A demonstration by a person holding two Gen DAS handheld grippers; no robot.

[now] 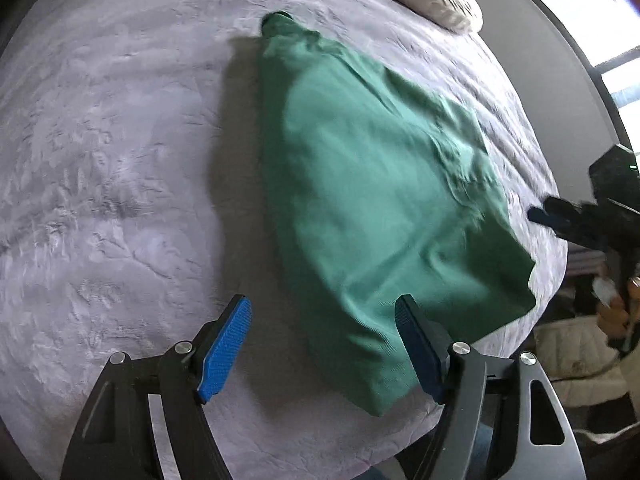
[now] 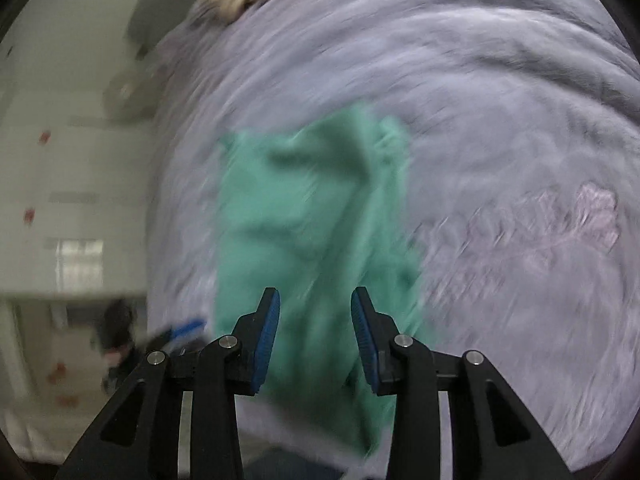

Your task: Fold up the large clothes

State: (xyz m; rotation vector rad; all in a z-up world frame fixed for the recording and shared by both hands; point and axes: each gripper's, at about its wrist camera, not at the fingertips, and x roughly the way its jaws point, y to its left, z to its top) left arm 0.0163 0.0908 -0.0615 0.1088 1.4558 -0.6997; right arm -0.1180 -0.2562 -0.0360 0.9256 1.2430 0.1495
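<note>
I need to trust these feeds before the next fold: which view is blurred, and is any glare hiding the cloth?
Left wrist view: mostly sharp, green garment clear on the grey blanket; window blown out at the right edge, off the cloth. Right wrist view: heavy motion smear over garment and blanket, only the right gripper crisp; no glare.
</note>
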